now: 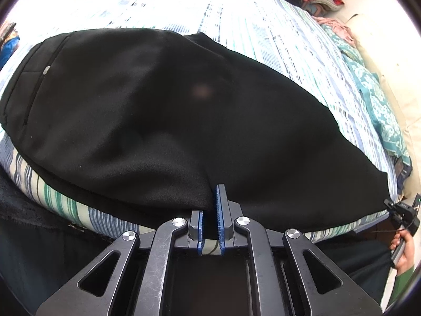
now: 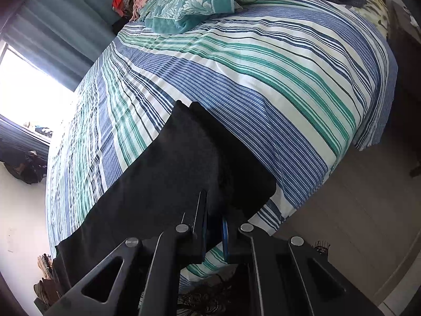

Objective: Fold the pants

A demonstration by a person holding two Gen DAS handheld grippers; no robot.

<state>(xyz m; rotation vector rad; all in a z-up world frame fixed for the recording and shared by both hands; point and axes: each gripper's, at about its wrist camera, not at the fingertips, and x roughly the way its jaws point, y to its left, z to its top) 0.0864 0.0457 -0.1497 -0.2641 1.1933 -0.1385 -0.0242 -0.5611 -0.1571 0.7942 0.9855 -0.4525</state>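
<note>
Left gripper (image 1: 212,210) is clamped on the near edge of the black pants (image 1: 163,110), which spread ahead of it across the striped bed (image 1: 276,39), while the right gripper (image 2: 214,226) pinches the pants' far end at the bed's edge, teal blanket (image 2: 189,2) beyond.

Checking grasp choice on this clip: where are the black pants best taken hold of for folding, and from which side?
Along the near edge, from the bed's near side. The black pants lie flat across the striped bedsheet, so only the edge gives fingers something to pinch. The left gripper is shut on that edge mid-length, the right gripper near the leg end.
</note>
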